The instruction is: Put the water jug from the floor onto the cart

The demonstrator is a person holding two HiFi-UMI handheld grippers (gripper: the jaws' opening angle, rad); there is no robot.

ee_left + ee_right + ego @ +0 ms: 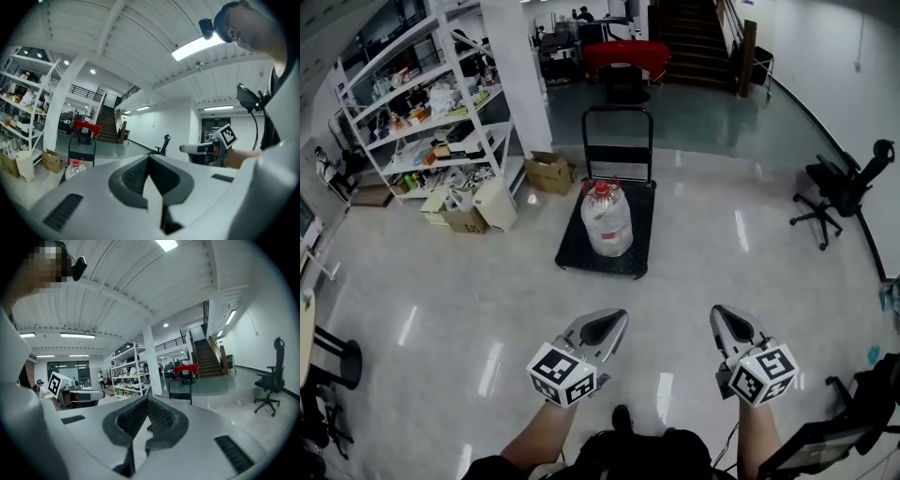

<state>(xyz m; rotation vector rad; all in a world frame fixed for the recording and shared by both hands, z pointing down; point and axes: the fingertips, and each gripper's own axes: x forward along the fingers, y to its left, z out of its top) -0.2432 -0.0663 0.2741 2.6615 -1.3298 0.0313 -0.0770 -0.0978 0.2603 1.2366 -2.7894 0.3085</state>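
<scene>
The clear water jug (606, 220) with a red cap stands upright on the black flat cart (633, 258), whose push handle (618, 111) rises at the far end. The jug (73, 169) shows small at the lower left of the left gripper view. The cart handle (181, 383) shows ahead in the right gripper view. My left gripper (621, 317) and right gripper (716, 312) hang side by side well short of the cart, both shut with nothing between the jaws. Each gripper sees the other: right gripper (183, 148), left gripper (101, 394).
A white shelving rack (422, 103) full of goods stands at the left with cardboard boxes (546, 173) at its foot. A black office chair (842, 187) is at the right, another chair base (328, 361) at lower left. Stairs (694, 42) and a red-covered table (626, 54) lie beyond.
</scene>
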